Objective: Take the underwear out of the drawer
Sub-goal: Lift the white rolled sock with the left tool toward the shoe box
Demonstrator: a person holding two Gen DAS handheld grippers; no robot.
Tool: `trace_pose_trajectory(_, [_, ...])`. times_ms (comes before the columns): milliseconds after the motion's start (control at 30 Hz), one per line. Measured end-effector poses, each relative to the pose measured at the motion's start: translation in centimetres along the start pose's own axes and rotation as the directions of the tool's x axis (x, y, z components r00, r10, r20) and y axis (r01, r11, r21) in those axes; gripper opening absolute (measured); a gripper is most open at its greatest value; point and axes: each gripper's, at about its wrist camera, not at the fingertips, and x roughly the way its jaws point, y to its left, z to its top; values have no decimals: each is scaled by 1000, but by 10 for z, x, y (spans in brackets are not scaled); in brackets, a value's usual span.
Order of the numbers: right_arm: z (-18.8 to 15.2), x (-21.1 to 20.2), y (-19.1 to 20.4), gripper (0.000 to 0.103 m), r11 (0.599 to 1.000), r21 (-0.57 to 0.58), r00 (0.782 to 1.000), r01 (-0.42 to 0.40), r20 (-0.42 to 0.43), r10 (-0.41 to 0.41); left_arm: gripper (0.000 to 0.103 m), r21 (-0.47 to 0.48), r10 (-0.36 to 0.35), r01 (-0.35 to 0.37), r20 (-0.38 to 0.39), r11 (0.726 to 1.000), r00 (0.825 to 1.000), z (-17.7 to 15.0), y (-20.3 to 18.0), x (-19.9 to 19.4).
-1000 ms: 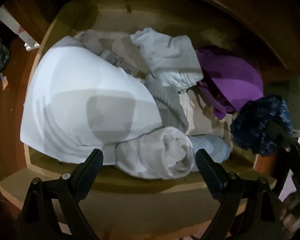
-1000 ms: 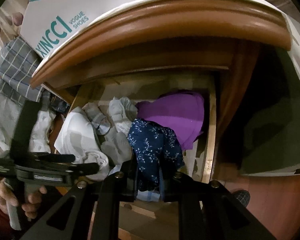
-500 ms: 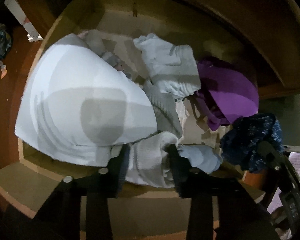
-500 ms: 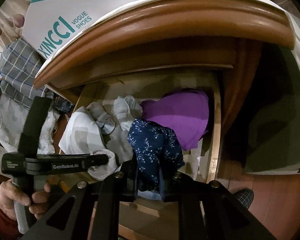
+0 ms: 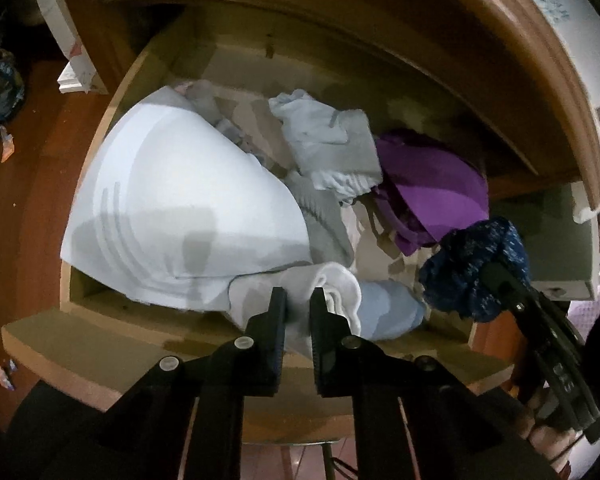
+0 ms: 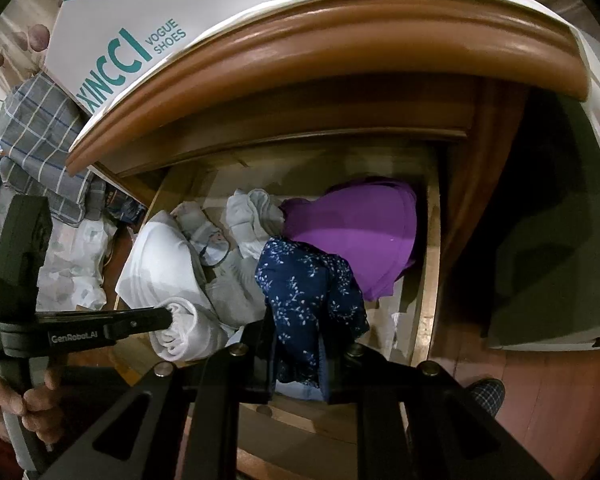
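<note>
**Both grippers clamped on cloth at the open drawer**

Left gripper (image 5: 298, 300) has its two black fingers drawn in narrow on a rolled white garment (image 5: 332, 292) at the front edge of the drawer (image 5: 100, 344), a fold of the cloth pinched between the pads. From the right wrist view the same gripper (image 6: 168, 318) comes in sideways from the left, its tip buried in that white roll (image 6: 188, 332), with the person's left hand (image 6: 16, 408) wrapped around the handle below.

Right gripper (image 6: 298, 344) is closed tight on a navy floral underwear (image 6: 308, 292), which bunches up above the fingers and hangs down between them. In the left wrist view that navy bundle (image 5: 476, 264) sits at the right gripper's tip over the drawer's front right corner, raised above the other clothes.

Inside the drawer, a large white folded piece (image 5: 180, 208) fills the left side, touching the white roll. Behind them lie a pale grey and white crumpled garment (image 5: 328, 140) and, to the right, a purple garment (image 5: 432, 192) against the right wall. A light blue piece (image 5: 388, 308) lies just beside the roll at the front.

On top of the cabinet rests a white shoe box (image 6: 140, 28) with teal lettering, and a grey checked cloth (image 6: 44, 132) is heaped to the left of the cabinet
</note>
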Motion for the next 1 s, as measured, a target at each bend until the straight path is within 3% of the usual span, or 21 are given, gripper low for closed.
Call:
trace_pose_trajectory(67, [0,0,0,15,1000,1,1000,1,1,-1,12,-3,-3,3,-18,1000,1000,3,-2,6])
trace_pose_trajectory(167, [0,0,-1,15,1000,9,1000,1,-3,-1,23,19,31,-30,-42,999,999,5,-8,14])
trace_pose_trajectory(233, [0,1,-2,15,1000,19,1000,4,-6,-4,39,22,54,-53,-48,998,997,7,-9,17])
trace_pose_trajectory(333, [0,2,-3,15,1000,28,1000,3,-11,-2,48,20,61,-59,-63,998,996,8,-7,28])
trace_pose_trajectory(533, [0,3,-1,15,1000,20,1000,-5,-15,5,20,58,75,-73,-31,996,997,5,-12,27])
trace_pose_trajectory(1000, [1,1,-2,15,1000,26,1000,-8,-2,8,16,87,46,-49,35,995,998,-9,-13,-14])
